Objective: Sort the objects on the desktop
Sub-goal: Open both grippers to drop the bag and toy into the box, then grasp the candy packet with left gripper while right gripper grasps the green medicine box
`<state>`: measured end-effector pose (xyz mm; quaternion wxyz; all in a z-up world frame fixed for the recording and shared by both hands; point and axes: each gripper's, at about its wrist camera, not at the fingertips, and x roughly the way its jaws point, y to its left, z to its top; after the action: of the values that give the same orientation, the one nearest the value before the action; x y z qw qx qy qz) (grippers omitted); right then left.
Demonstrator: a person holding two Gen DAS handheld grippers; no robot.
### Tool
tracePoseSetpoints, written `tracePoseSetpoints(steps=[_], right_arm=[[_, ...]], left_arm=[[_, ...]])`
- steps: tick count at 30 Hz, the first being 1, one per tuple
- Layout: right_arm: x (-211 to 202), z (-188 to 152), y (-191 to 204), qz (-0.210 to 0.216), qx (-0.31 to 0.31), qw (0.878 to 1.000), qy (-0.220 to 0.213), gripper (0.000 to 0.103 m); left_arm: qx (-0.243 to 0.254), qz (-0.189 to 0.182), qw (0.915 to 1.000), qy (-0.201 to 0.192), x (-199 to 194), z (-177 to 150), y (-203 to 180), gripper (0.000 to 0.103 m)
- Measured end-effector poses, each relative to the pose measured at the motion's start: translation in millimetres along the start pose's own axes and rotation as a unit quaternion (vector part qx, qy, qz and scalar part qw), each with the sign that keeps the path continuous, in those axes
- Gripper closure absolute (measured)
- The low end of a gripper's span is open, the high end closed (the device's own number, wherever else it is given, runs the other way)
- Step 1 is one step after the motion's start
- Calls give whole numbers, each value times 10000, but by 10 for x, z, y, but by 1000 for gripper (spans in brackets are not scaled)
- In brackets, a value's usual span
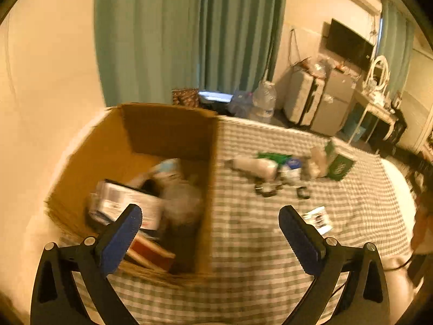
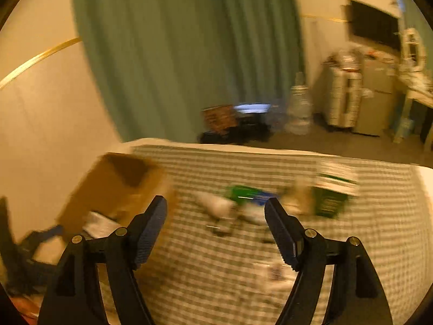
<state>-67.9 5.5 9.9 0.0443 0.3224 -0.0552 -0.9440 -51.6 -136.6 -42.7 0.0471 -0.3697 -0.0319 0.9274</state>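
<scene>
An open cardboard box (image 1: 167, 132) stands on the checked cloth (image 1: 257, 243) at the left, holding a printed packet (image 1: 127, 203) and other blurred items. My left gripper (image 1: 211, 216) hangs wide open above the box's near right wall, with nothing between its fingers. A cluster of small objects lies to the right: a white bottle (image 1: 257, 165), a green box (image 1: 339, 162) and dark round pieces (image 1: 266, 189). In the right wrist view my right gripper (image 2: 216, 211) is open and empty over the cloth, with the cardboard box (image 2: 116, 187) at its left and the green box (image 2: 330, 200) ahead.
A small printed card (image 1: 319, 219) lies on the cloth near the left gripper's right finger. Green curtains (image 1: 189, 35) hang behind the bed. A large water bottle (image 1: 263, 100), a suitcase (image 1: 304, 97) and a wall screen (image 1: 349, 43) stand at the far right.
</scene>
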Motion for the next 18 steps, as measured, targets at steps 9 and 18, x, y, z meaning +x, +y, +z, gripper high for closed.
tracePoseSetpoints(steps=[9,18], right_arm=[[-3,-546,-1103,-782,638,9948,141,26],[263,-828,-1634,-713,950,9924,321,27]], left_arm=[[4,-388,9979,525,633,-489,-1299,0],[266,-467,9936,993,1405,-731,-2082,0]])
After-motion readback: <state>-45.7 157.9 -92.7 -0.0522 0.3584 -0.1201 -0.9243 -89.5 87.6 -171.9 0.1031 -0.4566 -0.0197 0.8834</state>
